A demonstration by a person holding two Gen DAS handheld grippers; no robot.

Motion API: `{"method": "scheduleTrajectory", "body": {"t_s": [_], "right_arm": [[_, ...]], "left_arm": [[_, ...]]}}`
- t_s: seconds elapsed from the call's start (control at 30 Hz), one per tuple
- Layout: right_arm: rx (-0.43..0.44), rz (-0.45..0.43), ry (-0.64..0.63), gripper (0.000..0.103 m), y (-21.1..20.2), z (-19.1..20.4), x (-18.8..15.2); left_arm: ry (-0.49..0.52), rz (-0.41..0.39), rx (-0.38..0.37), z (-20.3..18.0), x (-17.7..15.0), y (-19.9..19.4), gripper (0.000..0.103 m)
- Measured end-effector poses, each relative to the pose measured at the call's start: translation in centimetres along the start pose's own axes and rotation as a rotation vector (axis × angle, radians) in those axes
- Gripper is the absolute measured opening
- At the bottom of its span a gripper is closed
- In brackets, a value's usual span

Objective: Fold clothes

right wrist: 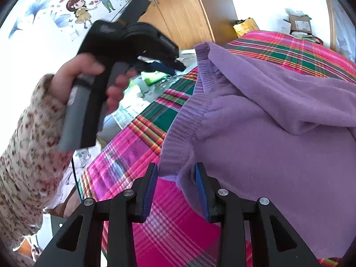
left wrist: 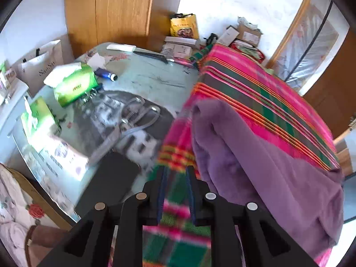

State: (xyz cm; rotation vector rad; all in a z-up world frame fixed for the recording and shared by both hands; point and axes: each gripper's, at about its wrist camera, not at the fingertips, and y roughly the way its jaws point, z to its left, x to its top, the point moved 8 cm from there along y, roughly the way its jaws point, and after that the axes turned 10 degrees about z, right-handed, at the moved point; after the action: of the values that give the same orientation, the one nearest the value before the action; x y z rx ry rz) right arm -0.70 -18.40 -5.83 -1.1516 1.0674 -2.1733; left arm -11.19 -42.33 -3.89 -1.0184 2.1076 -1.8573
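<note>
A purple fleece garment [left wrist: 255,166] lies rumpled on a pink, green and orange plaid blanket [left wrist: 255,84]. In the left wrist view my left gripper [left wrist: 177,171] is open just left of the garment, over bare blanket, with only blurred plaid between its fingers. In the right wrist view the garment [right wrist: 278,133] fills the right side, its ribbed hem [right wrist: 178,124] running towards me. My right gripper [right wrist: 176,171] is open, with a fold of the garment's lower edge between its blue pads [right wrist: 201,178]. A hand [right wrist: 73,80] in a floral sleeve holds the left gripper up at left.
Left of the blanket is a glass-topped table [left wrist: 151,77] with green tissue packs [left wrist: 73,84], a grey patterned bag [left wrist: 124,120] and a blue bottle [left wrist: 105,73]. A yellow bag [left wrist: 184,25] and cardboard boxes [left wrist: 247,33] stand beyond, before a wooden wardrobe [left wrist: 111,11].
</note>
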Motion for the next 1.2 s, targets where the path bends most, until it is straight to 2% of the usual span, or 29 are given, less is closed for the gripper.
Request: {"method": "scheduleTrajectory", "body": {"t_s": [0.1,0.17,0.3,0.5,0.57,0.63,0.7,0.8,0.87,0.93,1.03,1.2], "right_arm": [[0.033,-0.004,-0.023,0.036,-1.6,0.8,-1.1],[0.014,-0.022,-0.019,0.036,-2.2,0.1,-1.4],[-0.093,-0.075,0.055,0.036,-5.8,-3.7,-2.8],[-0.275,-0.222,0.274,0.036,-13.7,-12.0,-5.9],[-0.345,-0.271,0.348,0.036,-16.9,-14.6,-8.0],[-0.404,-0.301,0.417,0.037,-19.4,-16.9,-10.4],[-0.408,-0.316,0.447,0.037,-20.1,-17.9,-11.3],[-0.399,-0.337,0.480,0.037,-20.8,-18.9,-12.3],[-0.393,-0.351,0.502,0.037,-21.3,-19.7,-13.0],[-0.380,-0.361,0.491,0.037,-21.3,-19.6,-13.3],[-0.371,-0.356,0.483,0.037,-21.2,-19.5,-13.7],[-0.340,-0.342,0.459,0.037,-20.5,-18.7,-14.1]], "left_arm": [[0.013,0.026,-0.060,-1.0,-2.5,-0.5,0.018],[0.025,0.040,-0.083,-1.6,-4.2,-0.9,0.019],[0.020,0.071,-0.124,-2.1,-7.4,-1.3,0.028],[-0.024,0.121,-0.167,-2.1,-12.4,-1.4,0.033],[-0.041,0.130,-0.182,-2.1,-13.5,-1.6,0.037],[-0.072,0.141,-0.229,-2.4,-14.5,-2.0,0.038],[-0.097,0.133,-0.259,-2.6,-14.8,-2.4,0.039],[-0.121,0.124,-0.256,-2.9,-15.2,-2.9,0.039],[-0.134,0.119,-0.298,-2.9,-15.4,-3.6,0.040],[-0.174,0.099,-0.344,-2.6,-15.8,-4.5,0.045],[-0.180,0.090,-0.383,-3.0,-15.9,-5.0,0.046],[-0.210,0.099,-0.411,-4.2,-15.7,-4.2,0.046]]}}
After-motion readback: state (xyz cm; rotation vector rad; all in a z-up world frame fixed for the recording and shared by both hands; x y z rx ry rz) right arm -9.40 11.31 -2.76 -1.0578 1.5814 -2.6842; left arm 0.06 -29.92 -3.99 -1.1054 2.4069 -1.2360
